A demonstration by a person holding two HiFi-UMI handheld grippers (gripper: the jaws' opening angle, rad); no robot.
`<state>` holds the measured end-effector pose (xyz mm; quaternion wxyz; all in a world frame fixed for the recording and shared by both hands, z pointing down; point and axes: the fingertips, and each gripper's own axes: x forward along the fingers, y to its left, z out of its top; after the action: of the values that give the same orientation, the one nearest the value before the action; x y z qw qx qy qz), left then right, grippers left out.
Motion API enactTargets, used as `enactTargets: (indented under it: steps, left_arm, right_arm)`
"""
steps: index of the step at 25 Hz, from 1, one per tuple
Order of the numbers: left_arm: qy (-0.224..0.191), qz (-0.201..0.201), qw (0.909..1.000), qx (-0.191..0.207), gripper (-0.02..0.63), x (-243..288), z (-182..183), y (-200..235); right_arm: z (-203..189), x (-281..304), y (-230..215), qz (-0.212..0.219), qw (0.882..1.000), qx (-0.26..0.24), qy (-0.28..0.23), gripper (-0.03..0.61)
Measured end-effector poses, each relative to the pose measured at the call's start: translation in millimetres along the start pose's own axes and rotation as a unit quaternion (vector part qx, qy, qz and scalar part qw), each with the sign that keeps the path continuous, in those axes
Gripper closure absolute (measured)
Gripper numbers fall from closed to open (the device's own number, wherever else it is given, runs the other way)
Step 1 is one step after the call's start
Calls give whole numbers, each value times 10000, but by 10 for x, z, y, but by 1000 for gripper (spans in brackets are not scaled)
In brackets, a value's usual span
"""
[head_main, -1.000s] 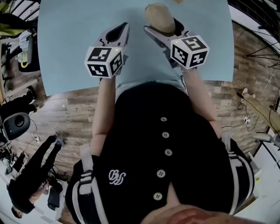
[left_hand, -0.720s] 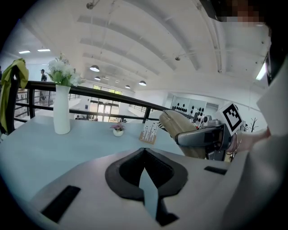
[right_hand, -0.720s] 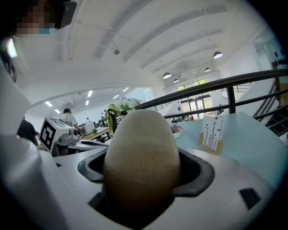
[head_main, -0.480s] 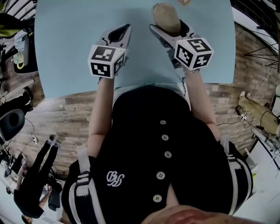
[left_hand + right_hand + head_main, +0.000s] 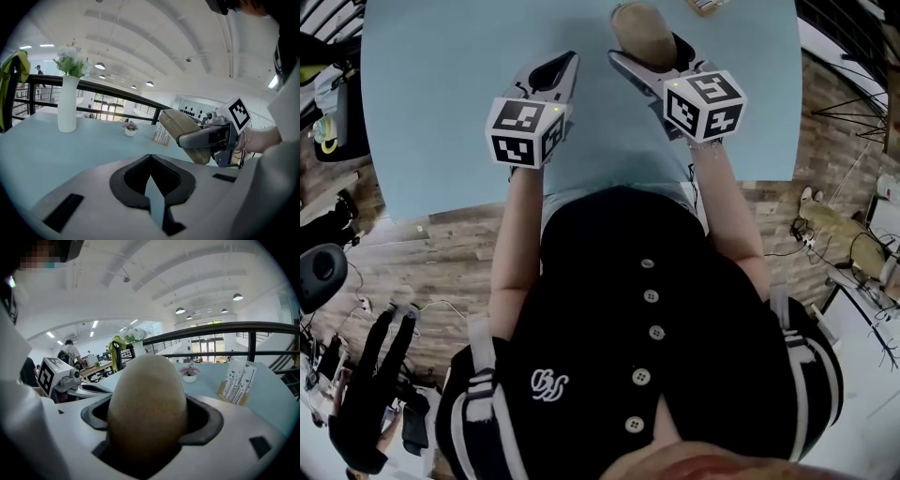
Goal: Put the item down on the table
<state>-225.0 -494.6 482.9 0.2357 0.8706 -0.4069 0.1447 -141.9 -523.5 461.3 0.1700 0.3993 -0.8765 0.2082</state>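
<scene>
A tan, egg-shaped item (image 5: 641, 35) sits between the jaws of my right gripper (image 5: 645, 58), which is shut on it over the far part of the light blue table (image 5: 450, 103). In the right gripper view the item (image 5: 147, 399) fills the gap of the right gripper (image 5: 150, 427). From the left gripper view the item (image 5: 182, 127) is tilted in the right gripper (image 5: 202, 137); whether it touches the table I cannot tell. My left gripper (image 5: 566, 66) hovers beside it to the left, shut with nothing held (image 5: 151, 180).
A white vase with flowers (image 5: 67, 110) stands far left on the table. A small potted plant (image 5: 130, 131) and a card stand (image 5: 161, 136) sit at the far side, the card stand (image 5: 710, 6) just beyond the right gripper. The table's near edge runs by my body.
Both grippers stay in nearly the same places, the item still held in the right one. The head view has shifted slightly, bringing the card stand into view at the top.
</scene>
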Motion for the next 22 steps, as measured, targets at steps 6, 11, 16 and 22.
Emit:
enactTargets:
  steps: [6, 11, 16, 22]
  left_arm:
    - [127, -106, 9996, -234, 604, 23, -126, 186]
    - [253, -162, 9991, -308, 604, 72, -226, 217]
    - [347, -231, 9982, -428, 604, 96, -309, 218]
    - [447, -223, 9972, -557, 604, 96, -416, 347]
  right_arm:
    - [-74, 343, 103, 129, 9994, -31, 308, 153]
    - [-243, 526, 92, 184, 9982, 8, 565, 153]
    - [-405, 657, 48, 193, 9963, 7, 838, 153]
    - [-581, 886, 40, 170, 9933, -43, 1140, 152]
